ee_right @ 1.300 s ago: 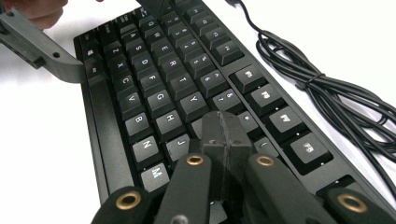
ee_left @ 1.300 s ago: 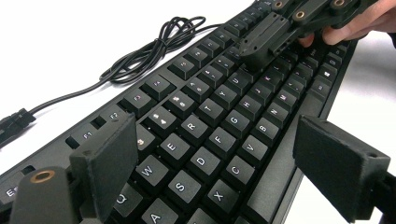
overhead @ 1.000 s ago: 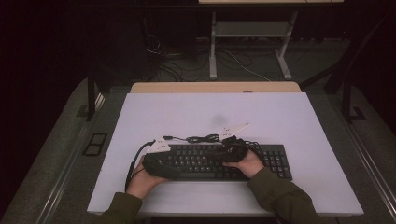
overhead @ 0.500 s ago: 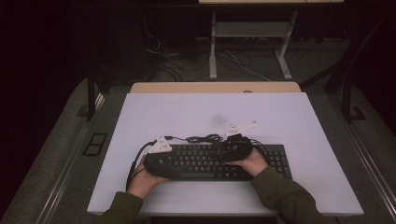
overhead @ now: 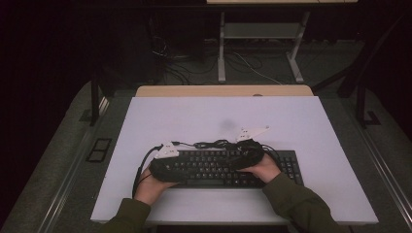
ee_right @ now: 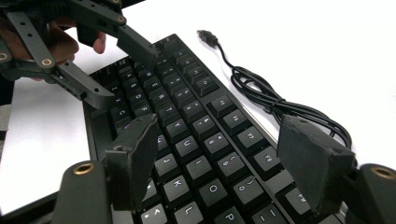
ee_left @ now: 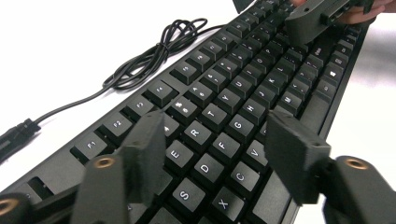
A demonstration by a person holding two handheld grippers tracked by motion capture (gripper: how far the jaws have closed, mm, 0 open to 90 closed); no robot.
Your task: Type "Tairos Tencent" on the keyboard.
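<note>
A black keyboard point(overhead: 214, 170) lies on the white table point(overhead: 243, 116) near the front edge, its keys close up in both gripper views point(ee_left: 233, 107) point(ee_right: 187, 112). Its black cable point(overhead: 214, 144) point(ee_left: 149, 60) point(ee_right: 266, 93) lies coiled behind it, the plug point(ee_right: 205, 35) loose on the table. My left gripper point(overhead: 177, 167) point(ee_left: 215, 123) hovers over the left keys; its jaws have just been closing, with nothing gripped between them. My right gripper point(overhead: 238, 160) point(ee_right: 217, 126) hovers over the middle keys; its jaws have just been opening, with nothing held. Each gripper faces the other point(ee_left: 317, 18) point(ee_right: 123, 74).
A wooden desk edge point(overhead: 223, 91) borders the table's far side. Beyond it stand white frame legs point(overhead: 221, 53) with loose cables point(overhead: 184, 68) on the dark floor. A floor plate point(overhead: 99, 149) sits left of the table.
My right gripper has edged slightly to the right over the keyboard. The left hand and the keyboard have stayed where they were.
</note>
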